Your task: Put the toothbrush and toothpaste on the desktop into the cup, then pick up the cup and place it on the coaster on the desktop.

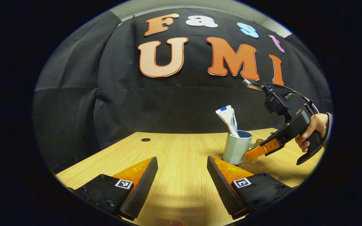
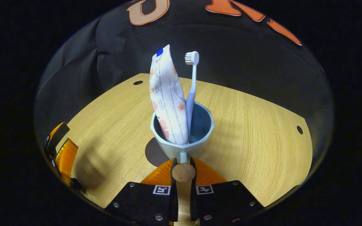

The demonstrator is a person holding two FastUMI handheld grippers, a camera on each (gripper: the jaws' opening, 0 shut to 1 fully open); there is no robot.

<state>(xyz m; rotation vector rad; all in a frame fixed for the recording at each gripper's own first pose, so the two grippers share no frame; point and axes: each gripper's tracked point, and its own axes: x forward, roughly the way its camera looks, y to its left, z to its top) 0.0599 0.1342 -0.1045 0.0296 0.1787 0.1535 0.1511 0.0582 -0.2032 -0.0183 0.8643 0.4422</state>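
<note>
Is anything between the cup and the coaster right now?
Nothing visible. The right claw grips the cup by its handle, and the dark coaster shows right at its base. The left claw sits open, well aside.

We see a pale blue cup [image 2: 182, 138] on a light wood-grain desktop [image 2: 256, 131], in it a white toothpaste [image 2: 167, 100] with orange flecks, beside that a blue-handled, white-bristled toothbrush [image 2: 191, 84], under the cup a grey coaster [image 2: 153, 155].

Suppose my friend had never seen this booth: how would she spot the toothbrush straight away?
Start at the wooden desk and find the pale blue cup, whose wooden handle the right gripper clamps. Two things stand up in it. The toothbrush is the thin pale stick with white bristles on top, beside the wide, flat, printed white toothpaste tube.
</note>
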